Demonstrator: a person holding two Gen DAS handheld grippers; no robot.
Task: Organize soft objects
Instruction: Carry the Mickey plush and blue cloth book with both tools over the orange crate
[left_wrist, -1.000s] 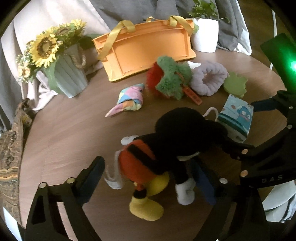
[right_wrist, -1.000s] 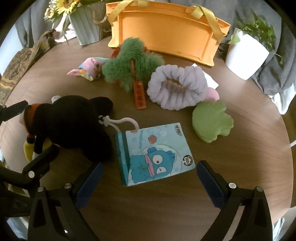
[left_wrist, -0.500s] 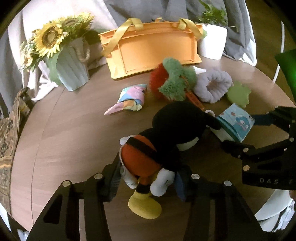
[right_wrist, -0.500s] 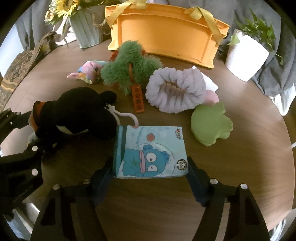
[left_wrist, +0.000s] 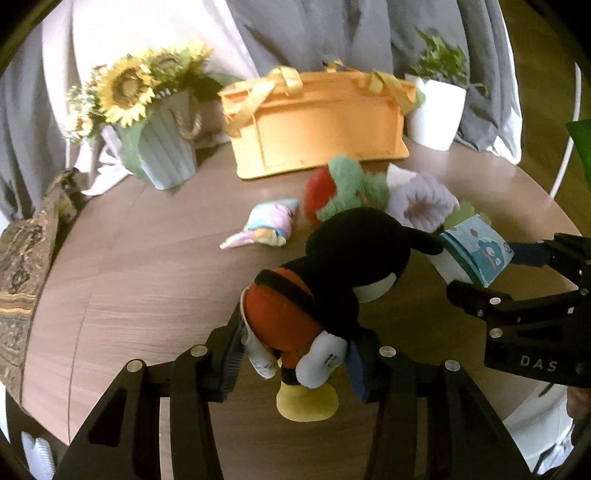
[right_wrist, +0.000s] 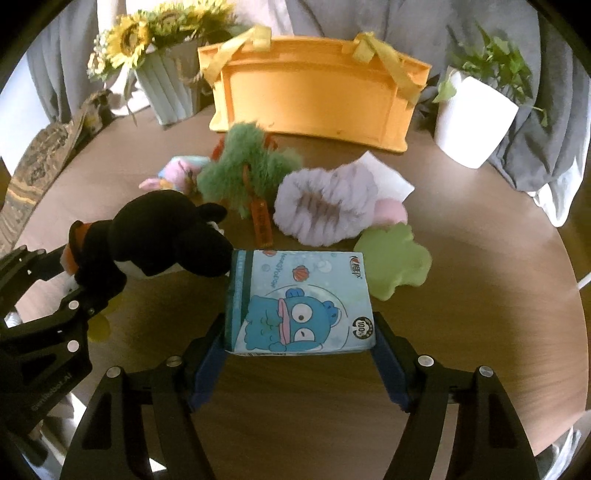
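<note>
A black mouse plush (left_wrist: 351, 258) with red shorts and yellow shoes hangs tilted just above the round wooden table (left_wrist: 129, 277). My left gripper (left_wrist: 295, 360) is shut on its lower body. A light blue tissue pack (right_wrist: 299, 299) with a cartoon fish on it sits between the blue pads of my right gripper (right_wrist: 299, 354), which is shut on its two sides. The plush's head (right_wrist: 166, 232) touches the pack's left edge. An orange basket (right_wrist: 314, 92) with yellow handles stands at the back of the table.
A green furry plush (right_wrist: 247, 166), a purple scrunchie (right_wrist: 325, 206), a green soft shape (right_wrist: 395, 258) and a pastel toy (left_wrist: 269, 225) lie between the grippers and the basket. A sunflower vase (left_wrist: 162, 147) stands back left, a white plant pot (right_wrist: 472, 114) back right.
Both grippers stood open around their objects, then closed on them. The left has since raised the plush and the right the tissue pack a little off the table.
</note>
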